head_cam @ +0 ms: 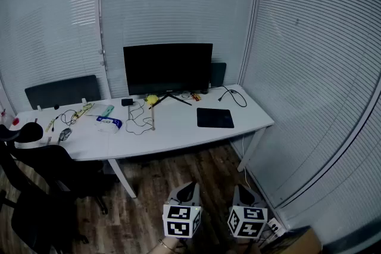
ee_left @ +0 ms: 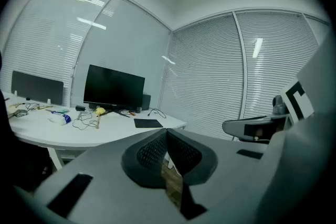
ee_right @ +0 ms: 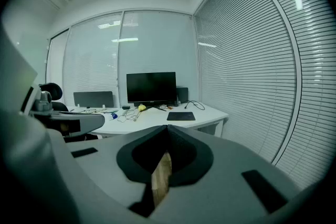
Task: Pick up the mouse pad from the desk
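Observation:
A dark, flat mouse pad [head_cam: 215, 118] lies on the right part of the white desk [head_cam: 178, 134], in front of the monitor's right side. It also shows small in the left gripper view [ee_left: 148, 123] and the right gripper view [ee_right: 181, 116]. Both grippers are far from the desk, low over the floor at the bottom of the head view. My left gripper [head_cam: 189, 188] is shut with nothing in it, its tips [ee_left: 167, 131] together. My right gripper [head_cam: 243, 190] is likewise shut and empty, tips [ee_right: 167, 128] touching.
A black monitor [head_cam: 168, 68] stands at the desk's back. Cables [head_cam: 139, 116], a yellow object [head_cam: 152, 99] and small items lie left of the pad. A black office chair [head_cam: 36, 175] stands at the left. Blinds [head_cam: 321, 68] wall the right side. The floor is wood.

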`<state>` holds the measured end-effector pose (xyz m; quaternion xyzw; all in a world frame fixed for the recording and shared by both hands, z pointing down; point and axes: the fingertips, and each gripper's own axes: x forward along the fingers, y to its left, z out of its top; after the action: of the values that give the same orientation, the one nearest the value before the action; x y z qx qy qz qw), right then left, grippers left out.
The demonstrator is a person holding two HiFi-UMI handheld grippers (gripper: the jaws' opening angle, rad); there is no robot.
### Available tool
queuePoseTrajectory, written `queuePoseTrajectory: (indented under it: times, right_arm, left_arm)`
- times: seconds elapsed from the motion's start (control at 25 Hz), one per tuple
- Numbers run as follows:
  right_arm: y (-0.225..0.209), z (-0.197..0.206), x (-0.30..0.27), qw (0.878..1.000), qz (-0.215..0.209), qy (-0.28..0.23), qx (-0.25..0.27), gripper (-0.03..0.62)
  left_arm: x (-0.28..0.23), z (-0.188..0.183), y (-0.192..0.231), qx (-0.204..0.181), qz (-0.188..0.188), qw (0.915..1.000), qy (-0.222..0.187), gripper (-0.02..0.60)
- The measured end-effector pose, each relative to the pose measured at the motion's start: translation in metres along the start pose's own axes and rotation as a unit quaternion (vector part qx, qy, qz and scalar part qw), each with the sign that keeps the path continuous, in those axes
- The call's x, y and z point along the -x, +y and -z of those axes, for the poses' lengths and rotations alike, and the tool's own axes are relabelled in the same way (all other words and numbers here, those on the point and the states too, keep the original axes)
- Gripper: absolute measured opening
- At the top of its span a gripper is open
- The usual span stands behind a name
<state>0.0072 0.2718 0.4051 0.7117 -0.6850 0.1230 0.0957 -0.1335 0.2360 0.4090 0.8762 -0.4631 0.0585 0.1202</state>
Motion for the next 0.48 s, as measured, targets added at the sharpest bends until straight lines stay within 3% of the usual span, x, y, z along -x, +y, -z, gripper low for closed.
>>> queuePoseTrajectory:
  times: [0.48]
  right_arm:
    - [-0.0081, 0.0011, 0.0100, 1.000, -0.007, 0.005, -0.011, 0.034]
  left_arm:
    - [0.0069, 0.0046, -0.0013, 0.016, -0.009, 0.9998, 0.006, 0.017]
